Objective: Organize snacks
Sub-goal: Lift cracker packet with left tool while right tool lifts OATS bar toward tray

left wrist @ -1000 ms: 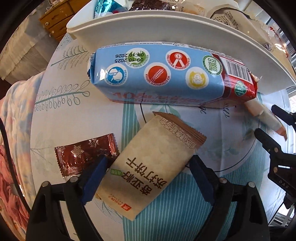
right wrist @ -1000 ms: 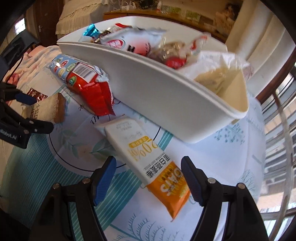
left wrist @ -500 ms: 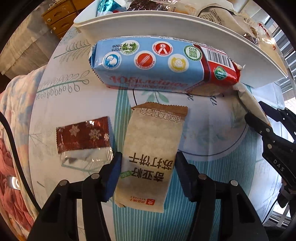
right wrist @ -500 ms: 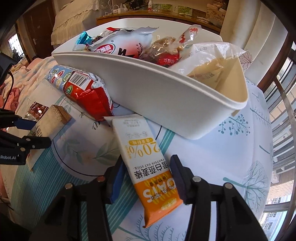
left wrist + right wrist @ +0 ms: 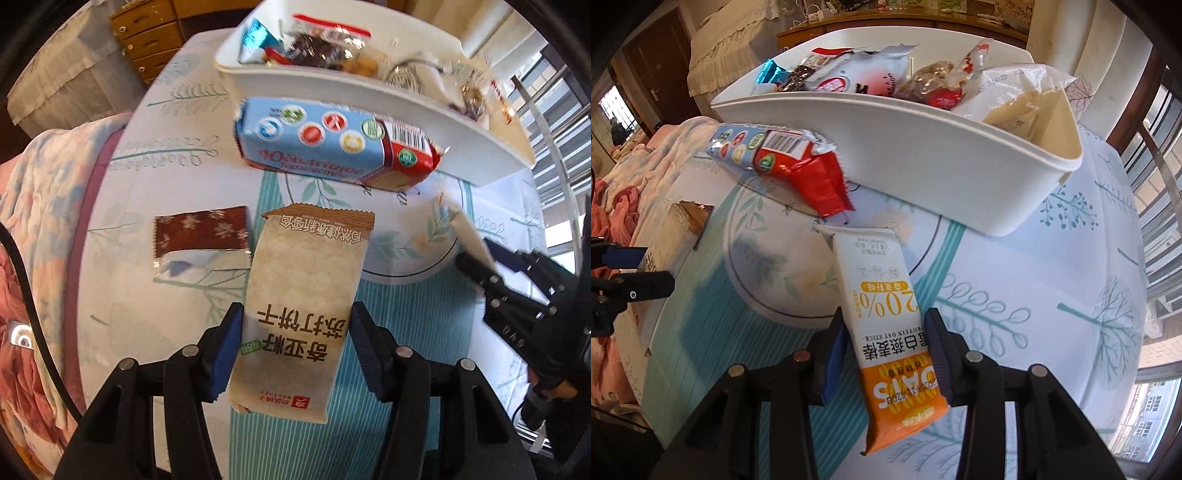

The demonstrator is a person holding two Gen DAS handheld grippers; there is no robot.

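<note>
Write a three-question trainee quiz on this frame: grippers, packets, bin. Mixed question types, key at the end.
1. True or false: the left gripper has the beige cracker packet between its pads.
2. Which packet sits between the pads of the right gripper? A) the brown snowflake sachet B) the white and orange oat bar C) the blue and red biscuit pack
3. Fill in: the biscuit pack lies on the tablecloth against the outer wall of the white ____.

Key: 1 true. 2 B; its jaws are closing on the bar. 3 bin.
</note>
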